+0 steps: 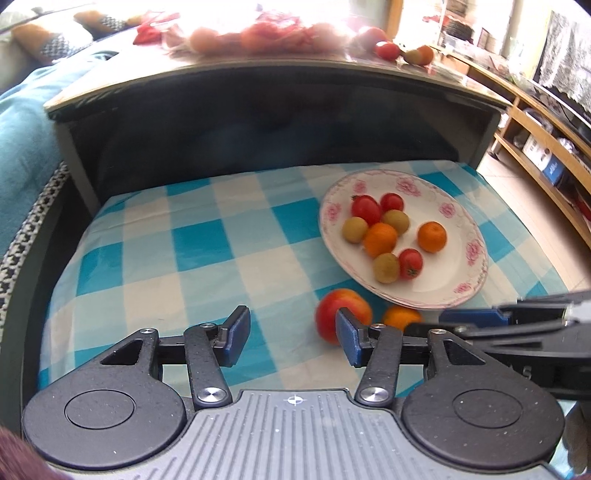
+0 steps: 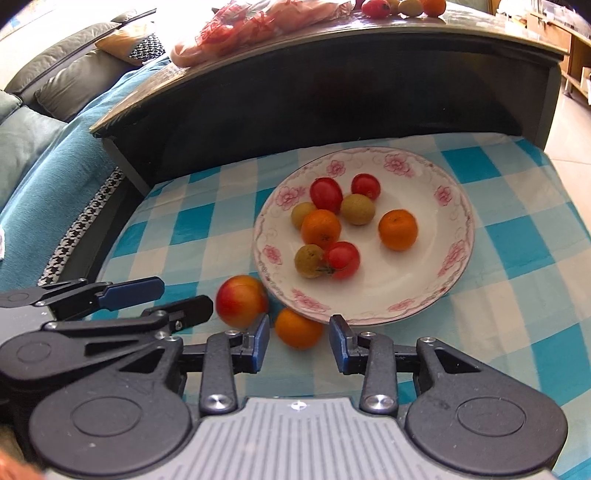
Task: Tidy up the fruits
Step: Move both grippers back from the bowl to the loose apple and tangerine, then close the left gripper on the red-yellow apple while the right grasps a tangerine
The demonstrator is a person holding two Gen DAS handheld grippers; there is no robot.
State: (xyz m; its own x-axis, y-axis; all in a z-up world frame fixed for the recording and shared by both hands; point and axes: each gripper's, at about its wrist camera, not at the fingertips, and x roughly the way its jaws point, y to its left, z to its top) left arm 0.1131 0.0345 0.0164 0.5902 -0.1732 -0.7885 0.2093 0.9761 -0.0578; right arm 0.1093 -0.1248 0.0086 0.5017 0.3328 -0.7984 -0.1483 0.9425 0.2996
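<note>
A white plate with pink flowers point(image 1: 461, 221) point(image 2: 436, 295) sits on the blue checked cloth and holds red tomatoes point(image 2: 325, 194), small oranges point(image 2: 398, 229) and brownish-green fruits point(image 2: 357, 209). A red-yellow apple point(image 1: 341, 310) point(image 2: 240, 300) and a small orange point(image 1: 400, 318) point(image 2: 298, 328) lie on the cloth beside the plate's near rim. My left gripper point(image 1: 291, 334) is open and empty, with its right finger in front of the apple. My right gripper point(image 2: 299, 341) is open, with the small orange just ahead between its fingers.
A raised dark table edge point(image 1: 258, 74) runs behind the cloth and carries bagged fruit point(image 2: 251, 22) and loose fruits point(image 1: 386, 50). A teal sofa point(image 2: 55, 158) lies to the left. Wooden shelves point(image 1: 535, 122) stand to the right.
</note>
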